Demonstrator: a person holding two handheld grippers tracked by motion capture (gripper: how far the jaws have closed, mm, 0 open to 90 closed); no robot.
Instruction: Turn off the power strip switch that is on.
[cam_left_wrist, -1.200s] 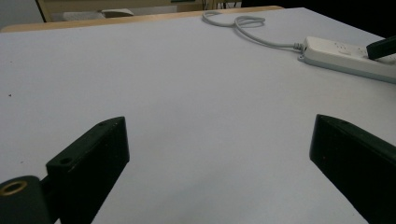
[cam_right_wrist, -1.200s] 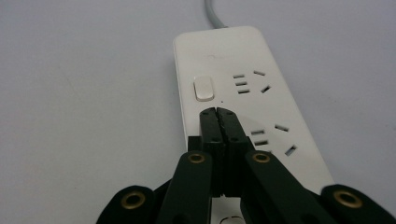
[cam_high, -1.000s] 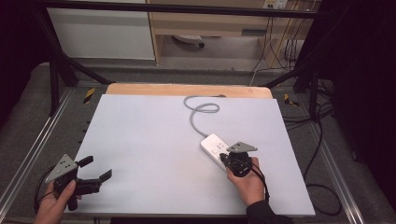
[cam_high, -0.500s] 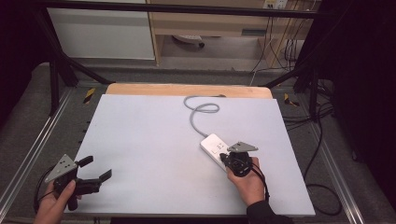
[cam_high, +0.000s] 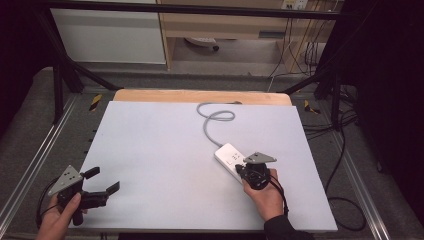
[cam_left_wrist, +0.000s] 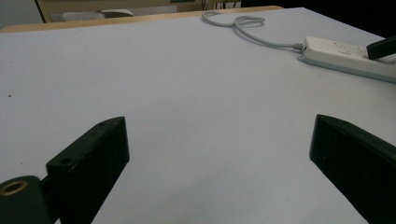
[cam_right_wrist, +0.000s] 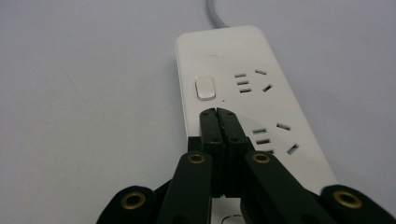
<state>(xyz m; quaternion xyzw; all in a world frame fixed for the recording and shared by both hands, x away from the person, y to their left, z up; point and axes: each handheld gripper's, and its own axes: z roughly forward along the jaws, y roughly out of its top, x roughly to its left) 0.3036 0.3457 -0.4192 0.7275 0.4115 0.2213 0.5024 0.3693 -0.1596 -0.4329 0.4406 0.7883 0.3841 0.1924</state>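
Power strip: white power strip (cam_high: 231, 160) lies on the grey table top (cam_high: 160, 150), at about 4 o'clock from the table's middle.
Cord: its grey cord (cam_high: 212, 120) loops toward 12 o'clock.
Right gripper: right gripper (cam_right_wrist: 218, 113) has its jaws pressed together with nothing between them, tips over the strip just below the rocker switch (cam_right_wrist: 205, 88).
Left gripper: left gripper (cam_high: 102, 181) sits at 8 o'clock, jaws spread wide and empty, well apart from the strip.

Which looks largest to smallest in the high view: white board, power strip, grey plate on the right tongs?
1. white board
2. power strip, part hidden under the tongs
3. grey plate on the right tongs; nearer the camera, so unsure
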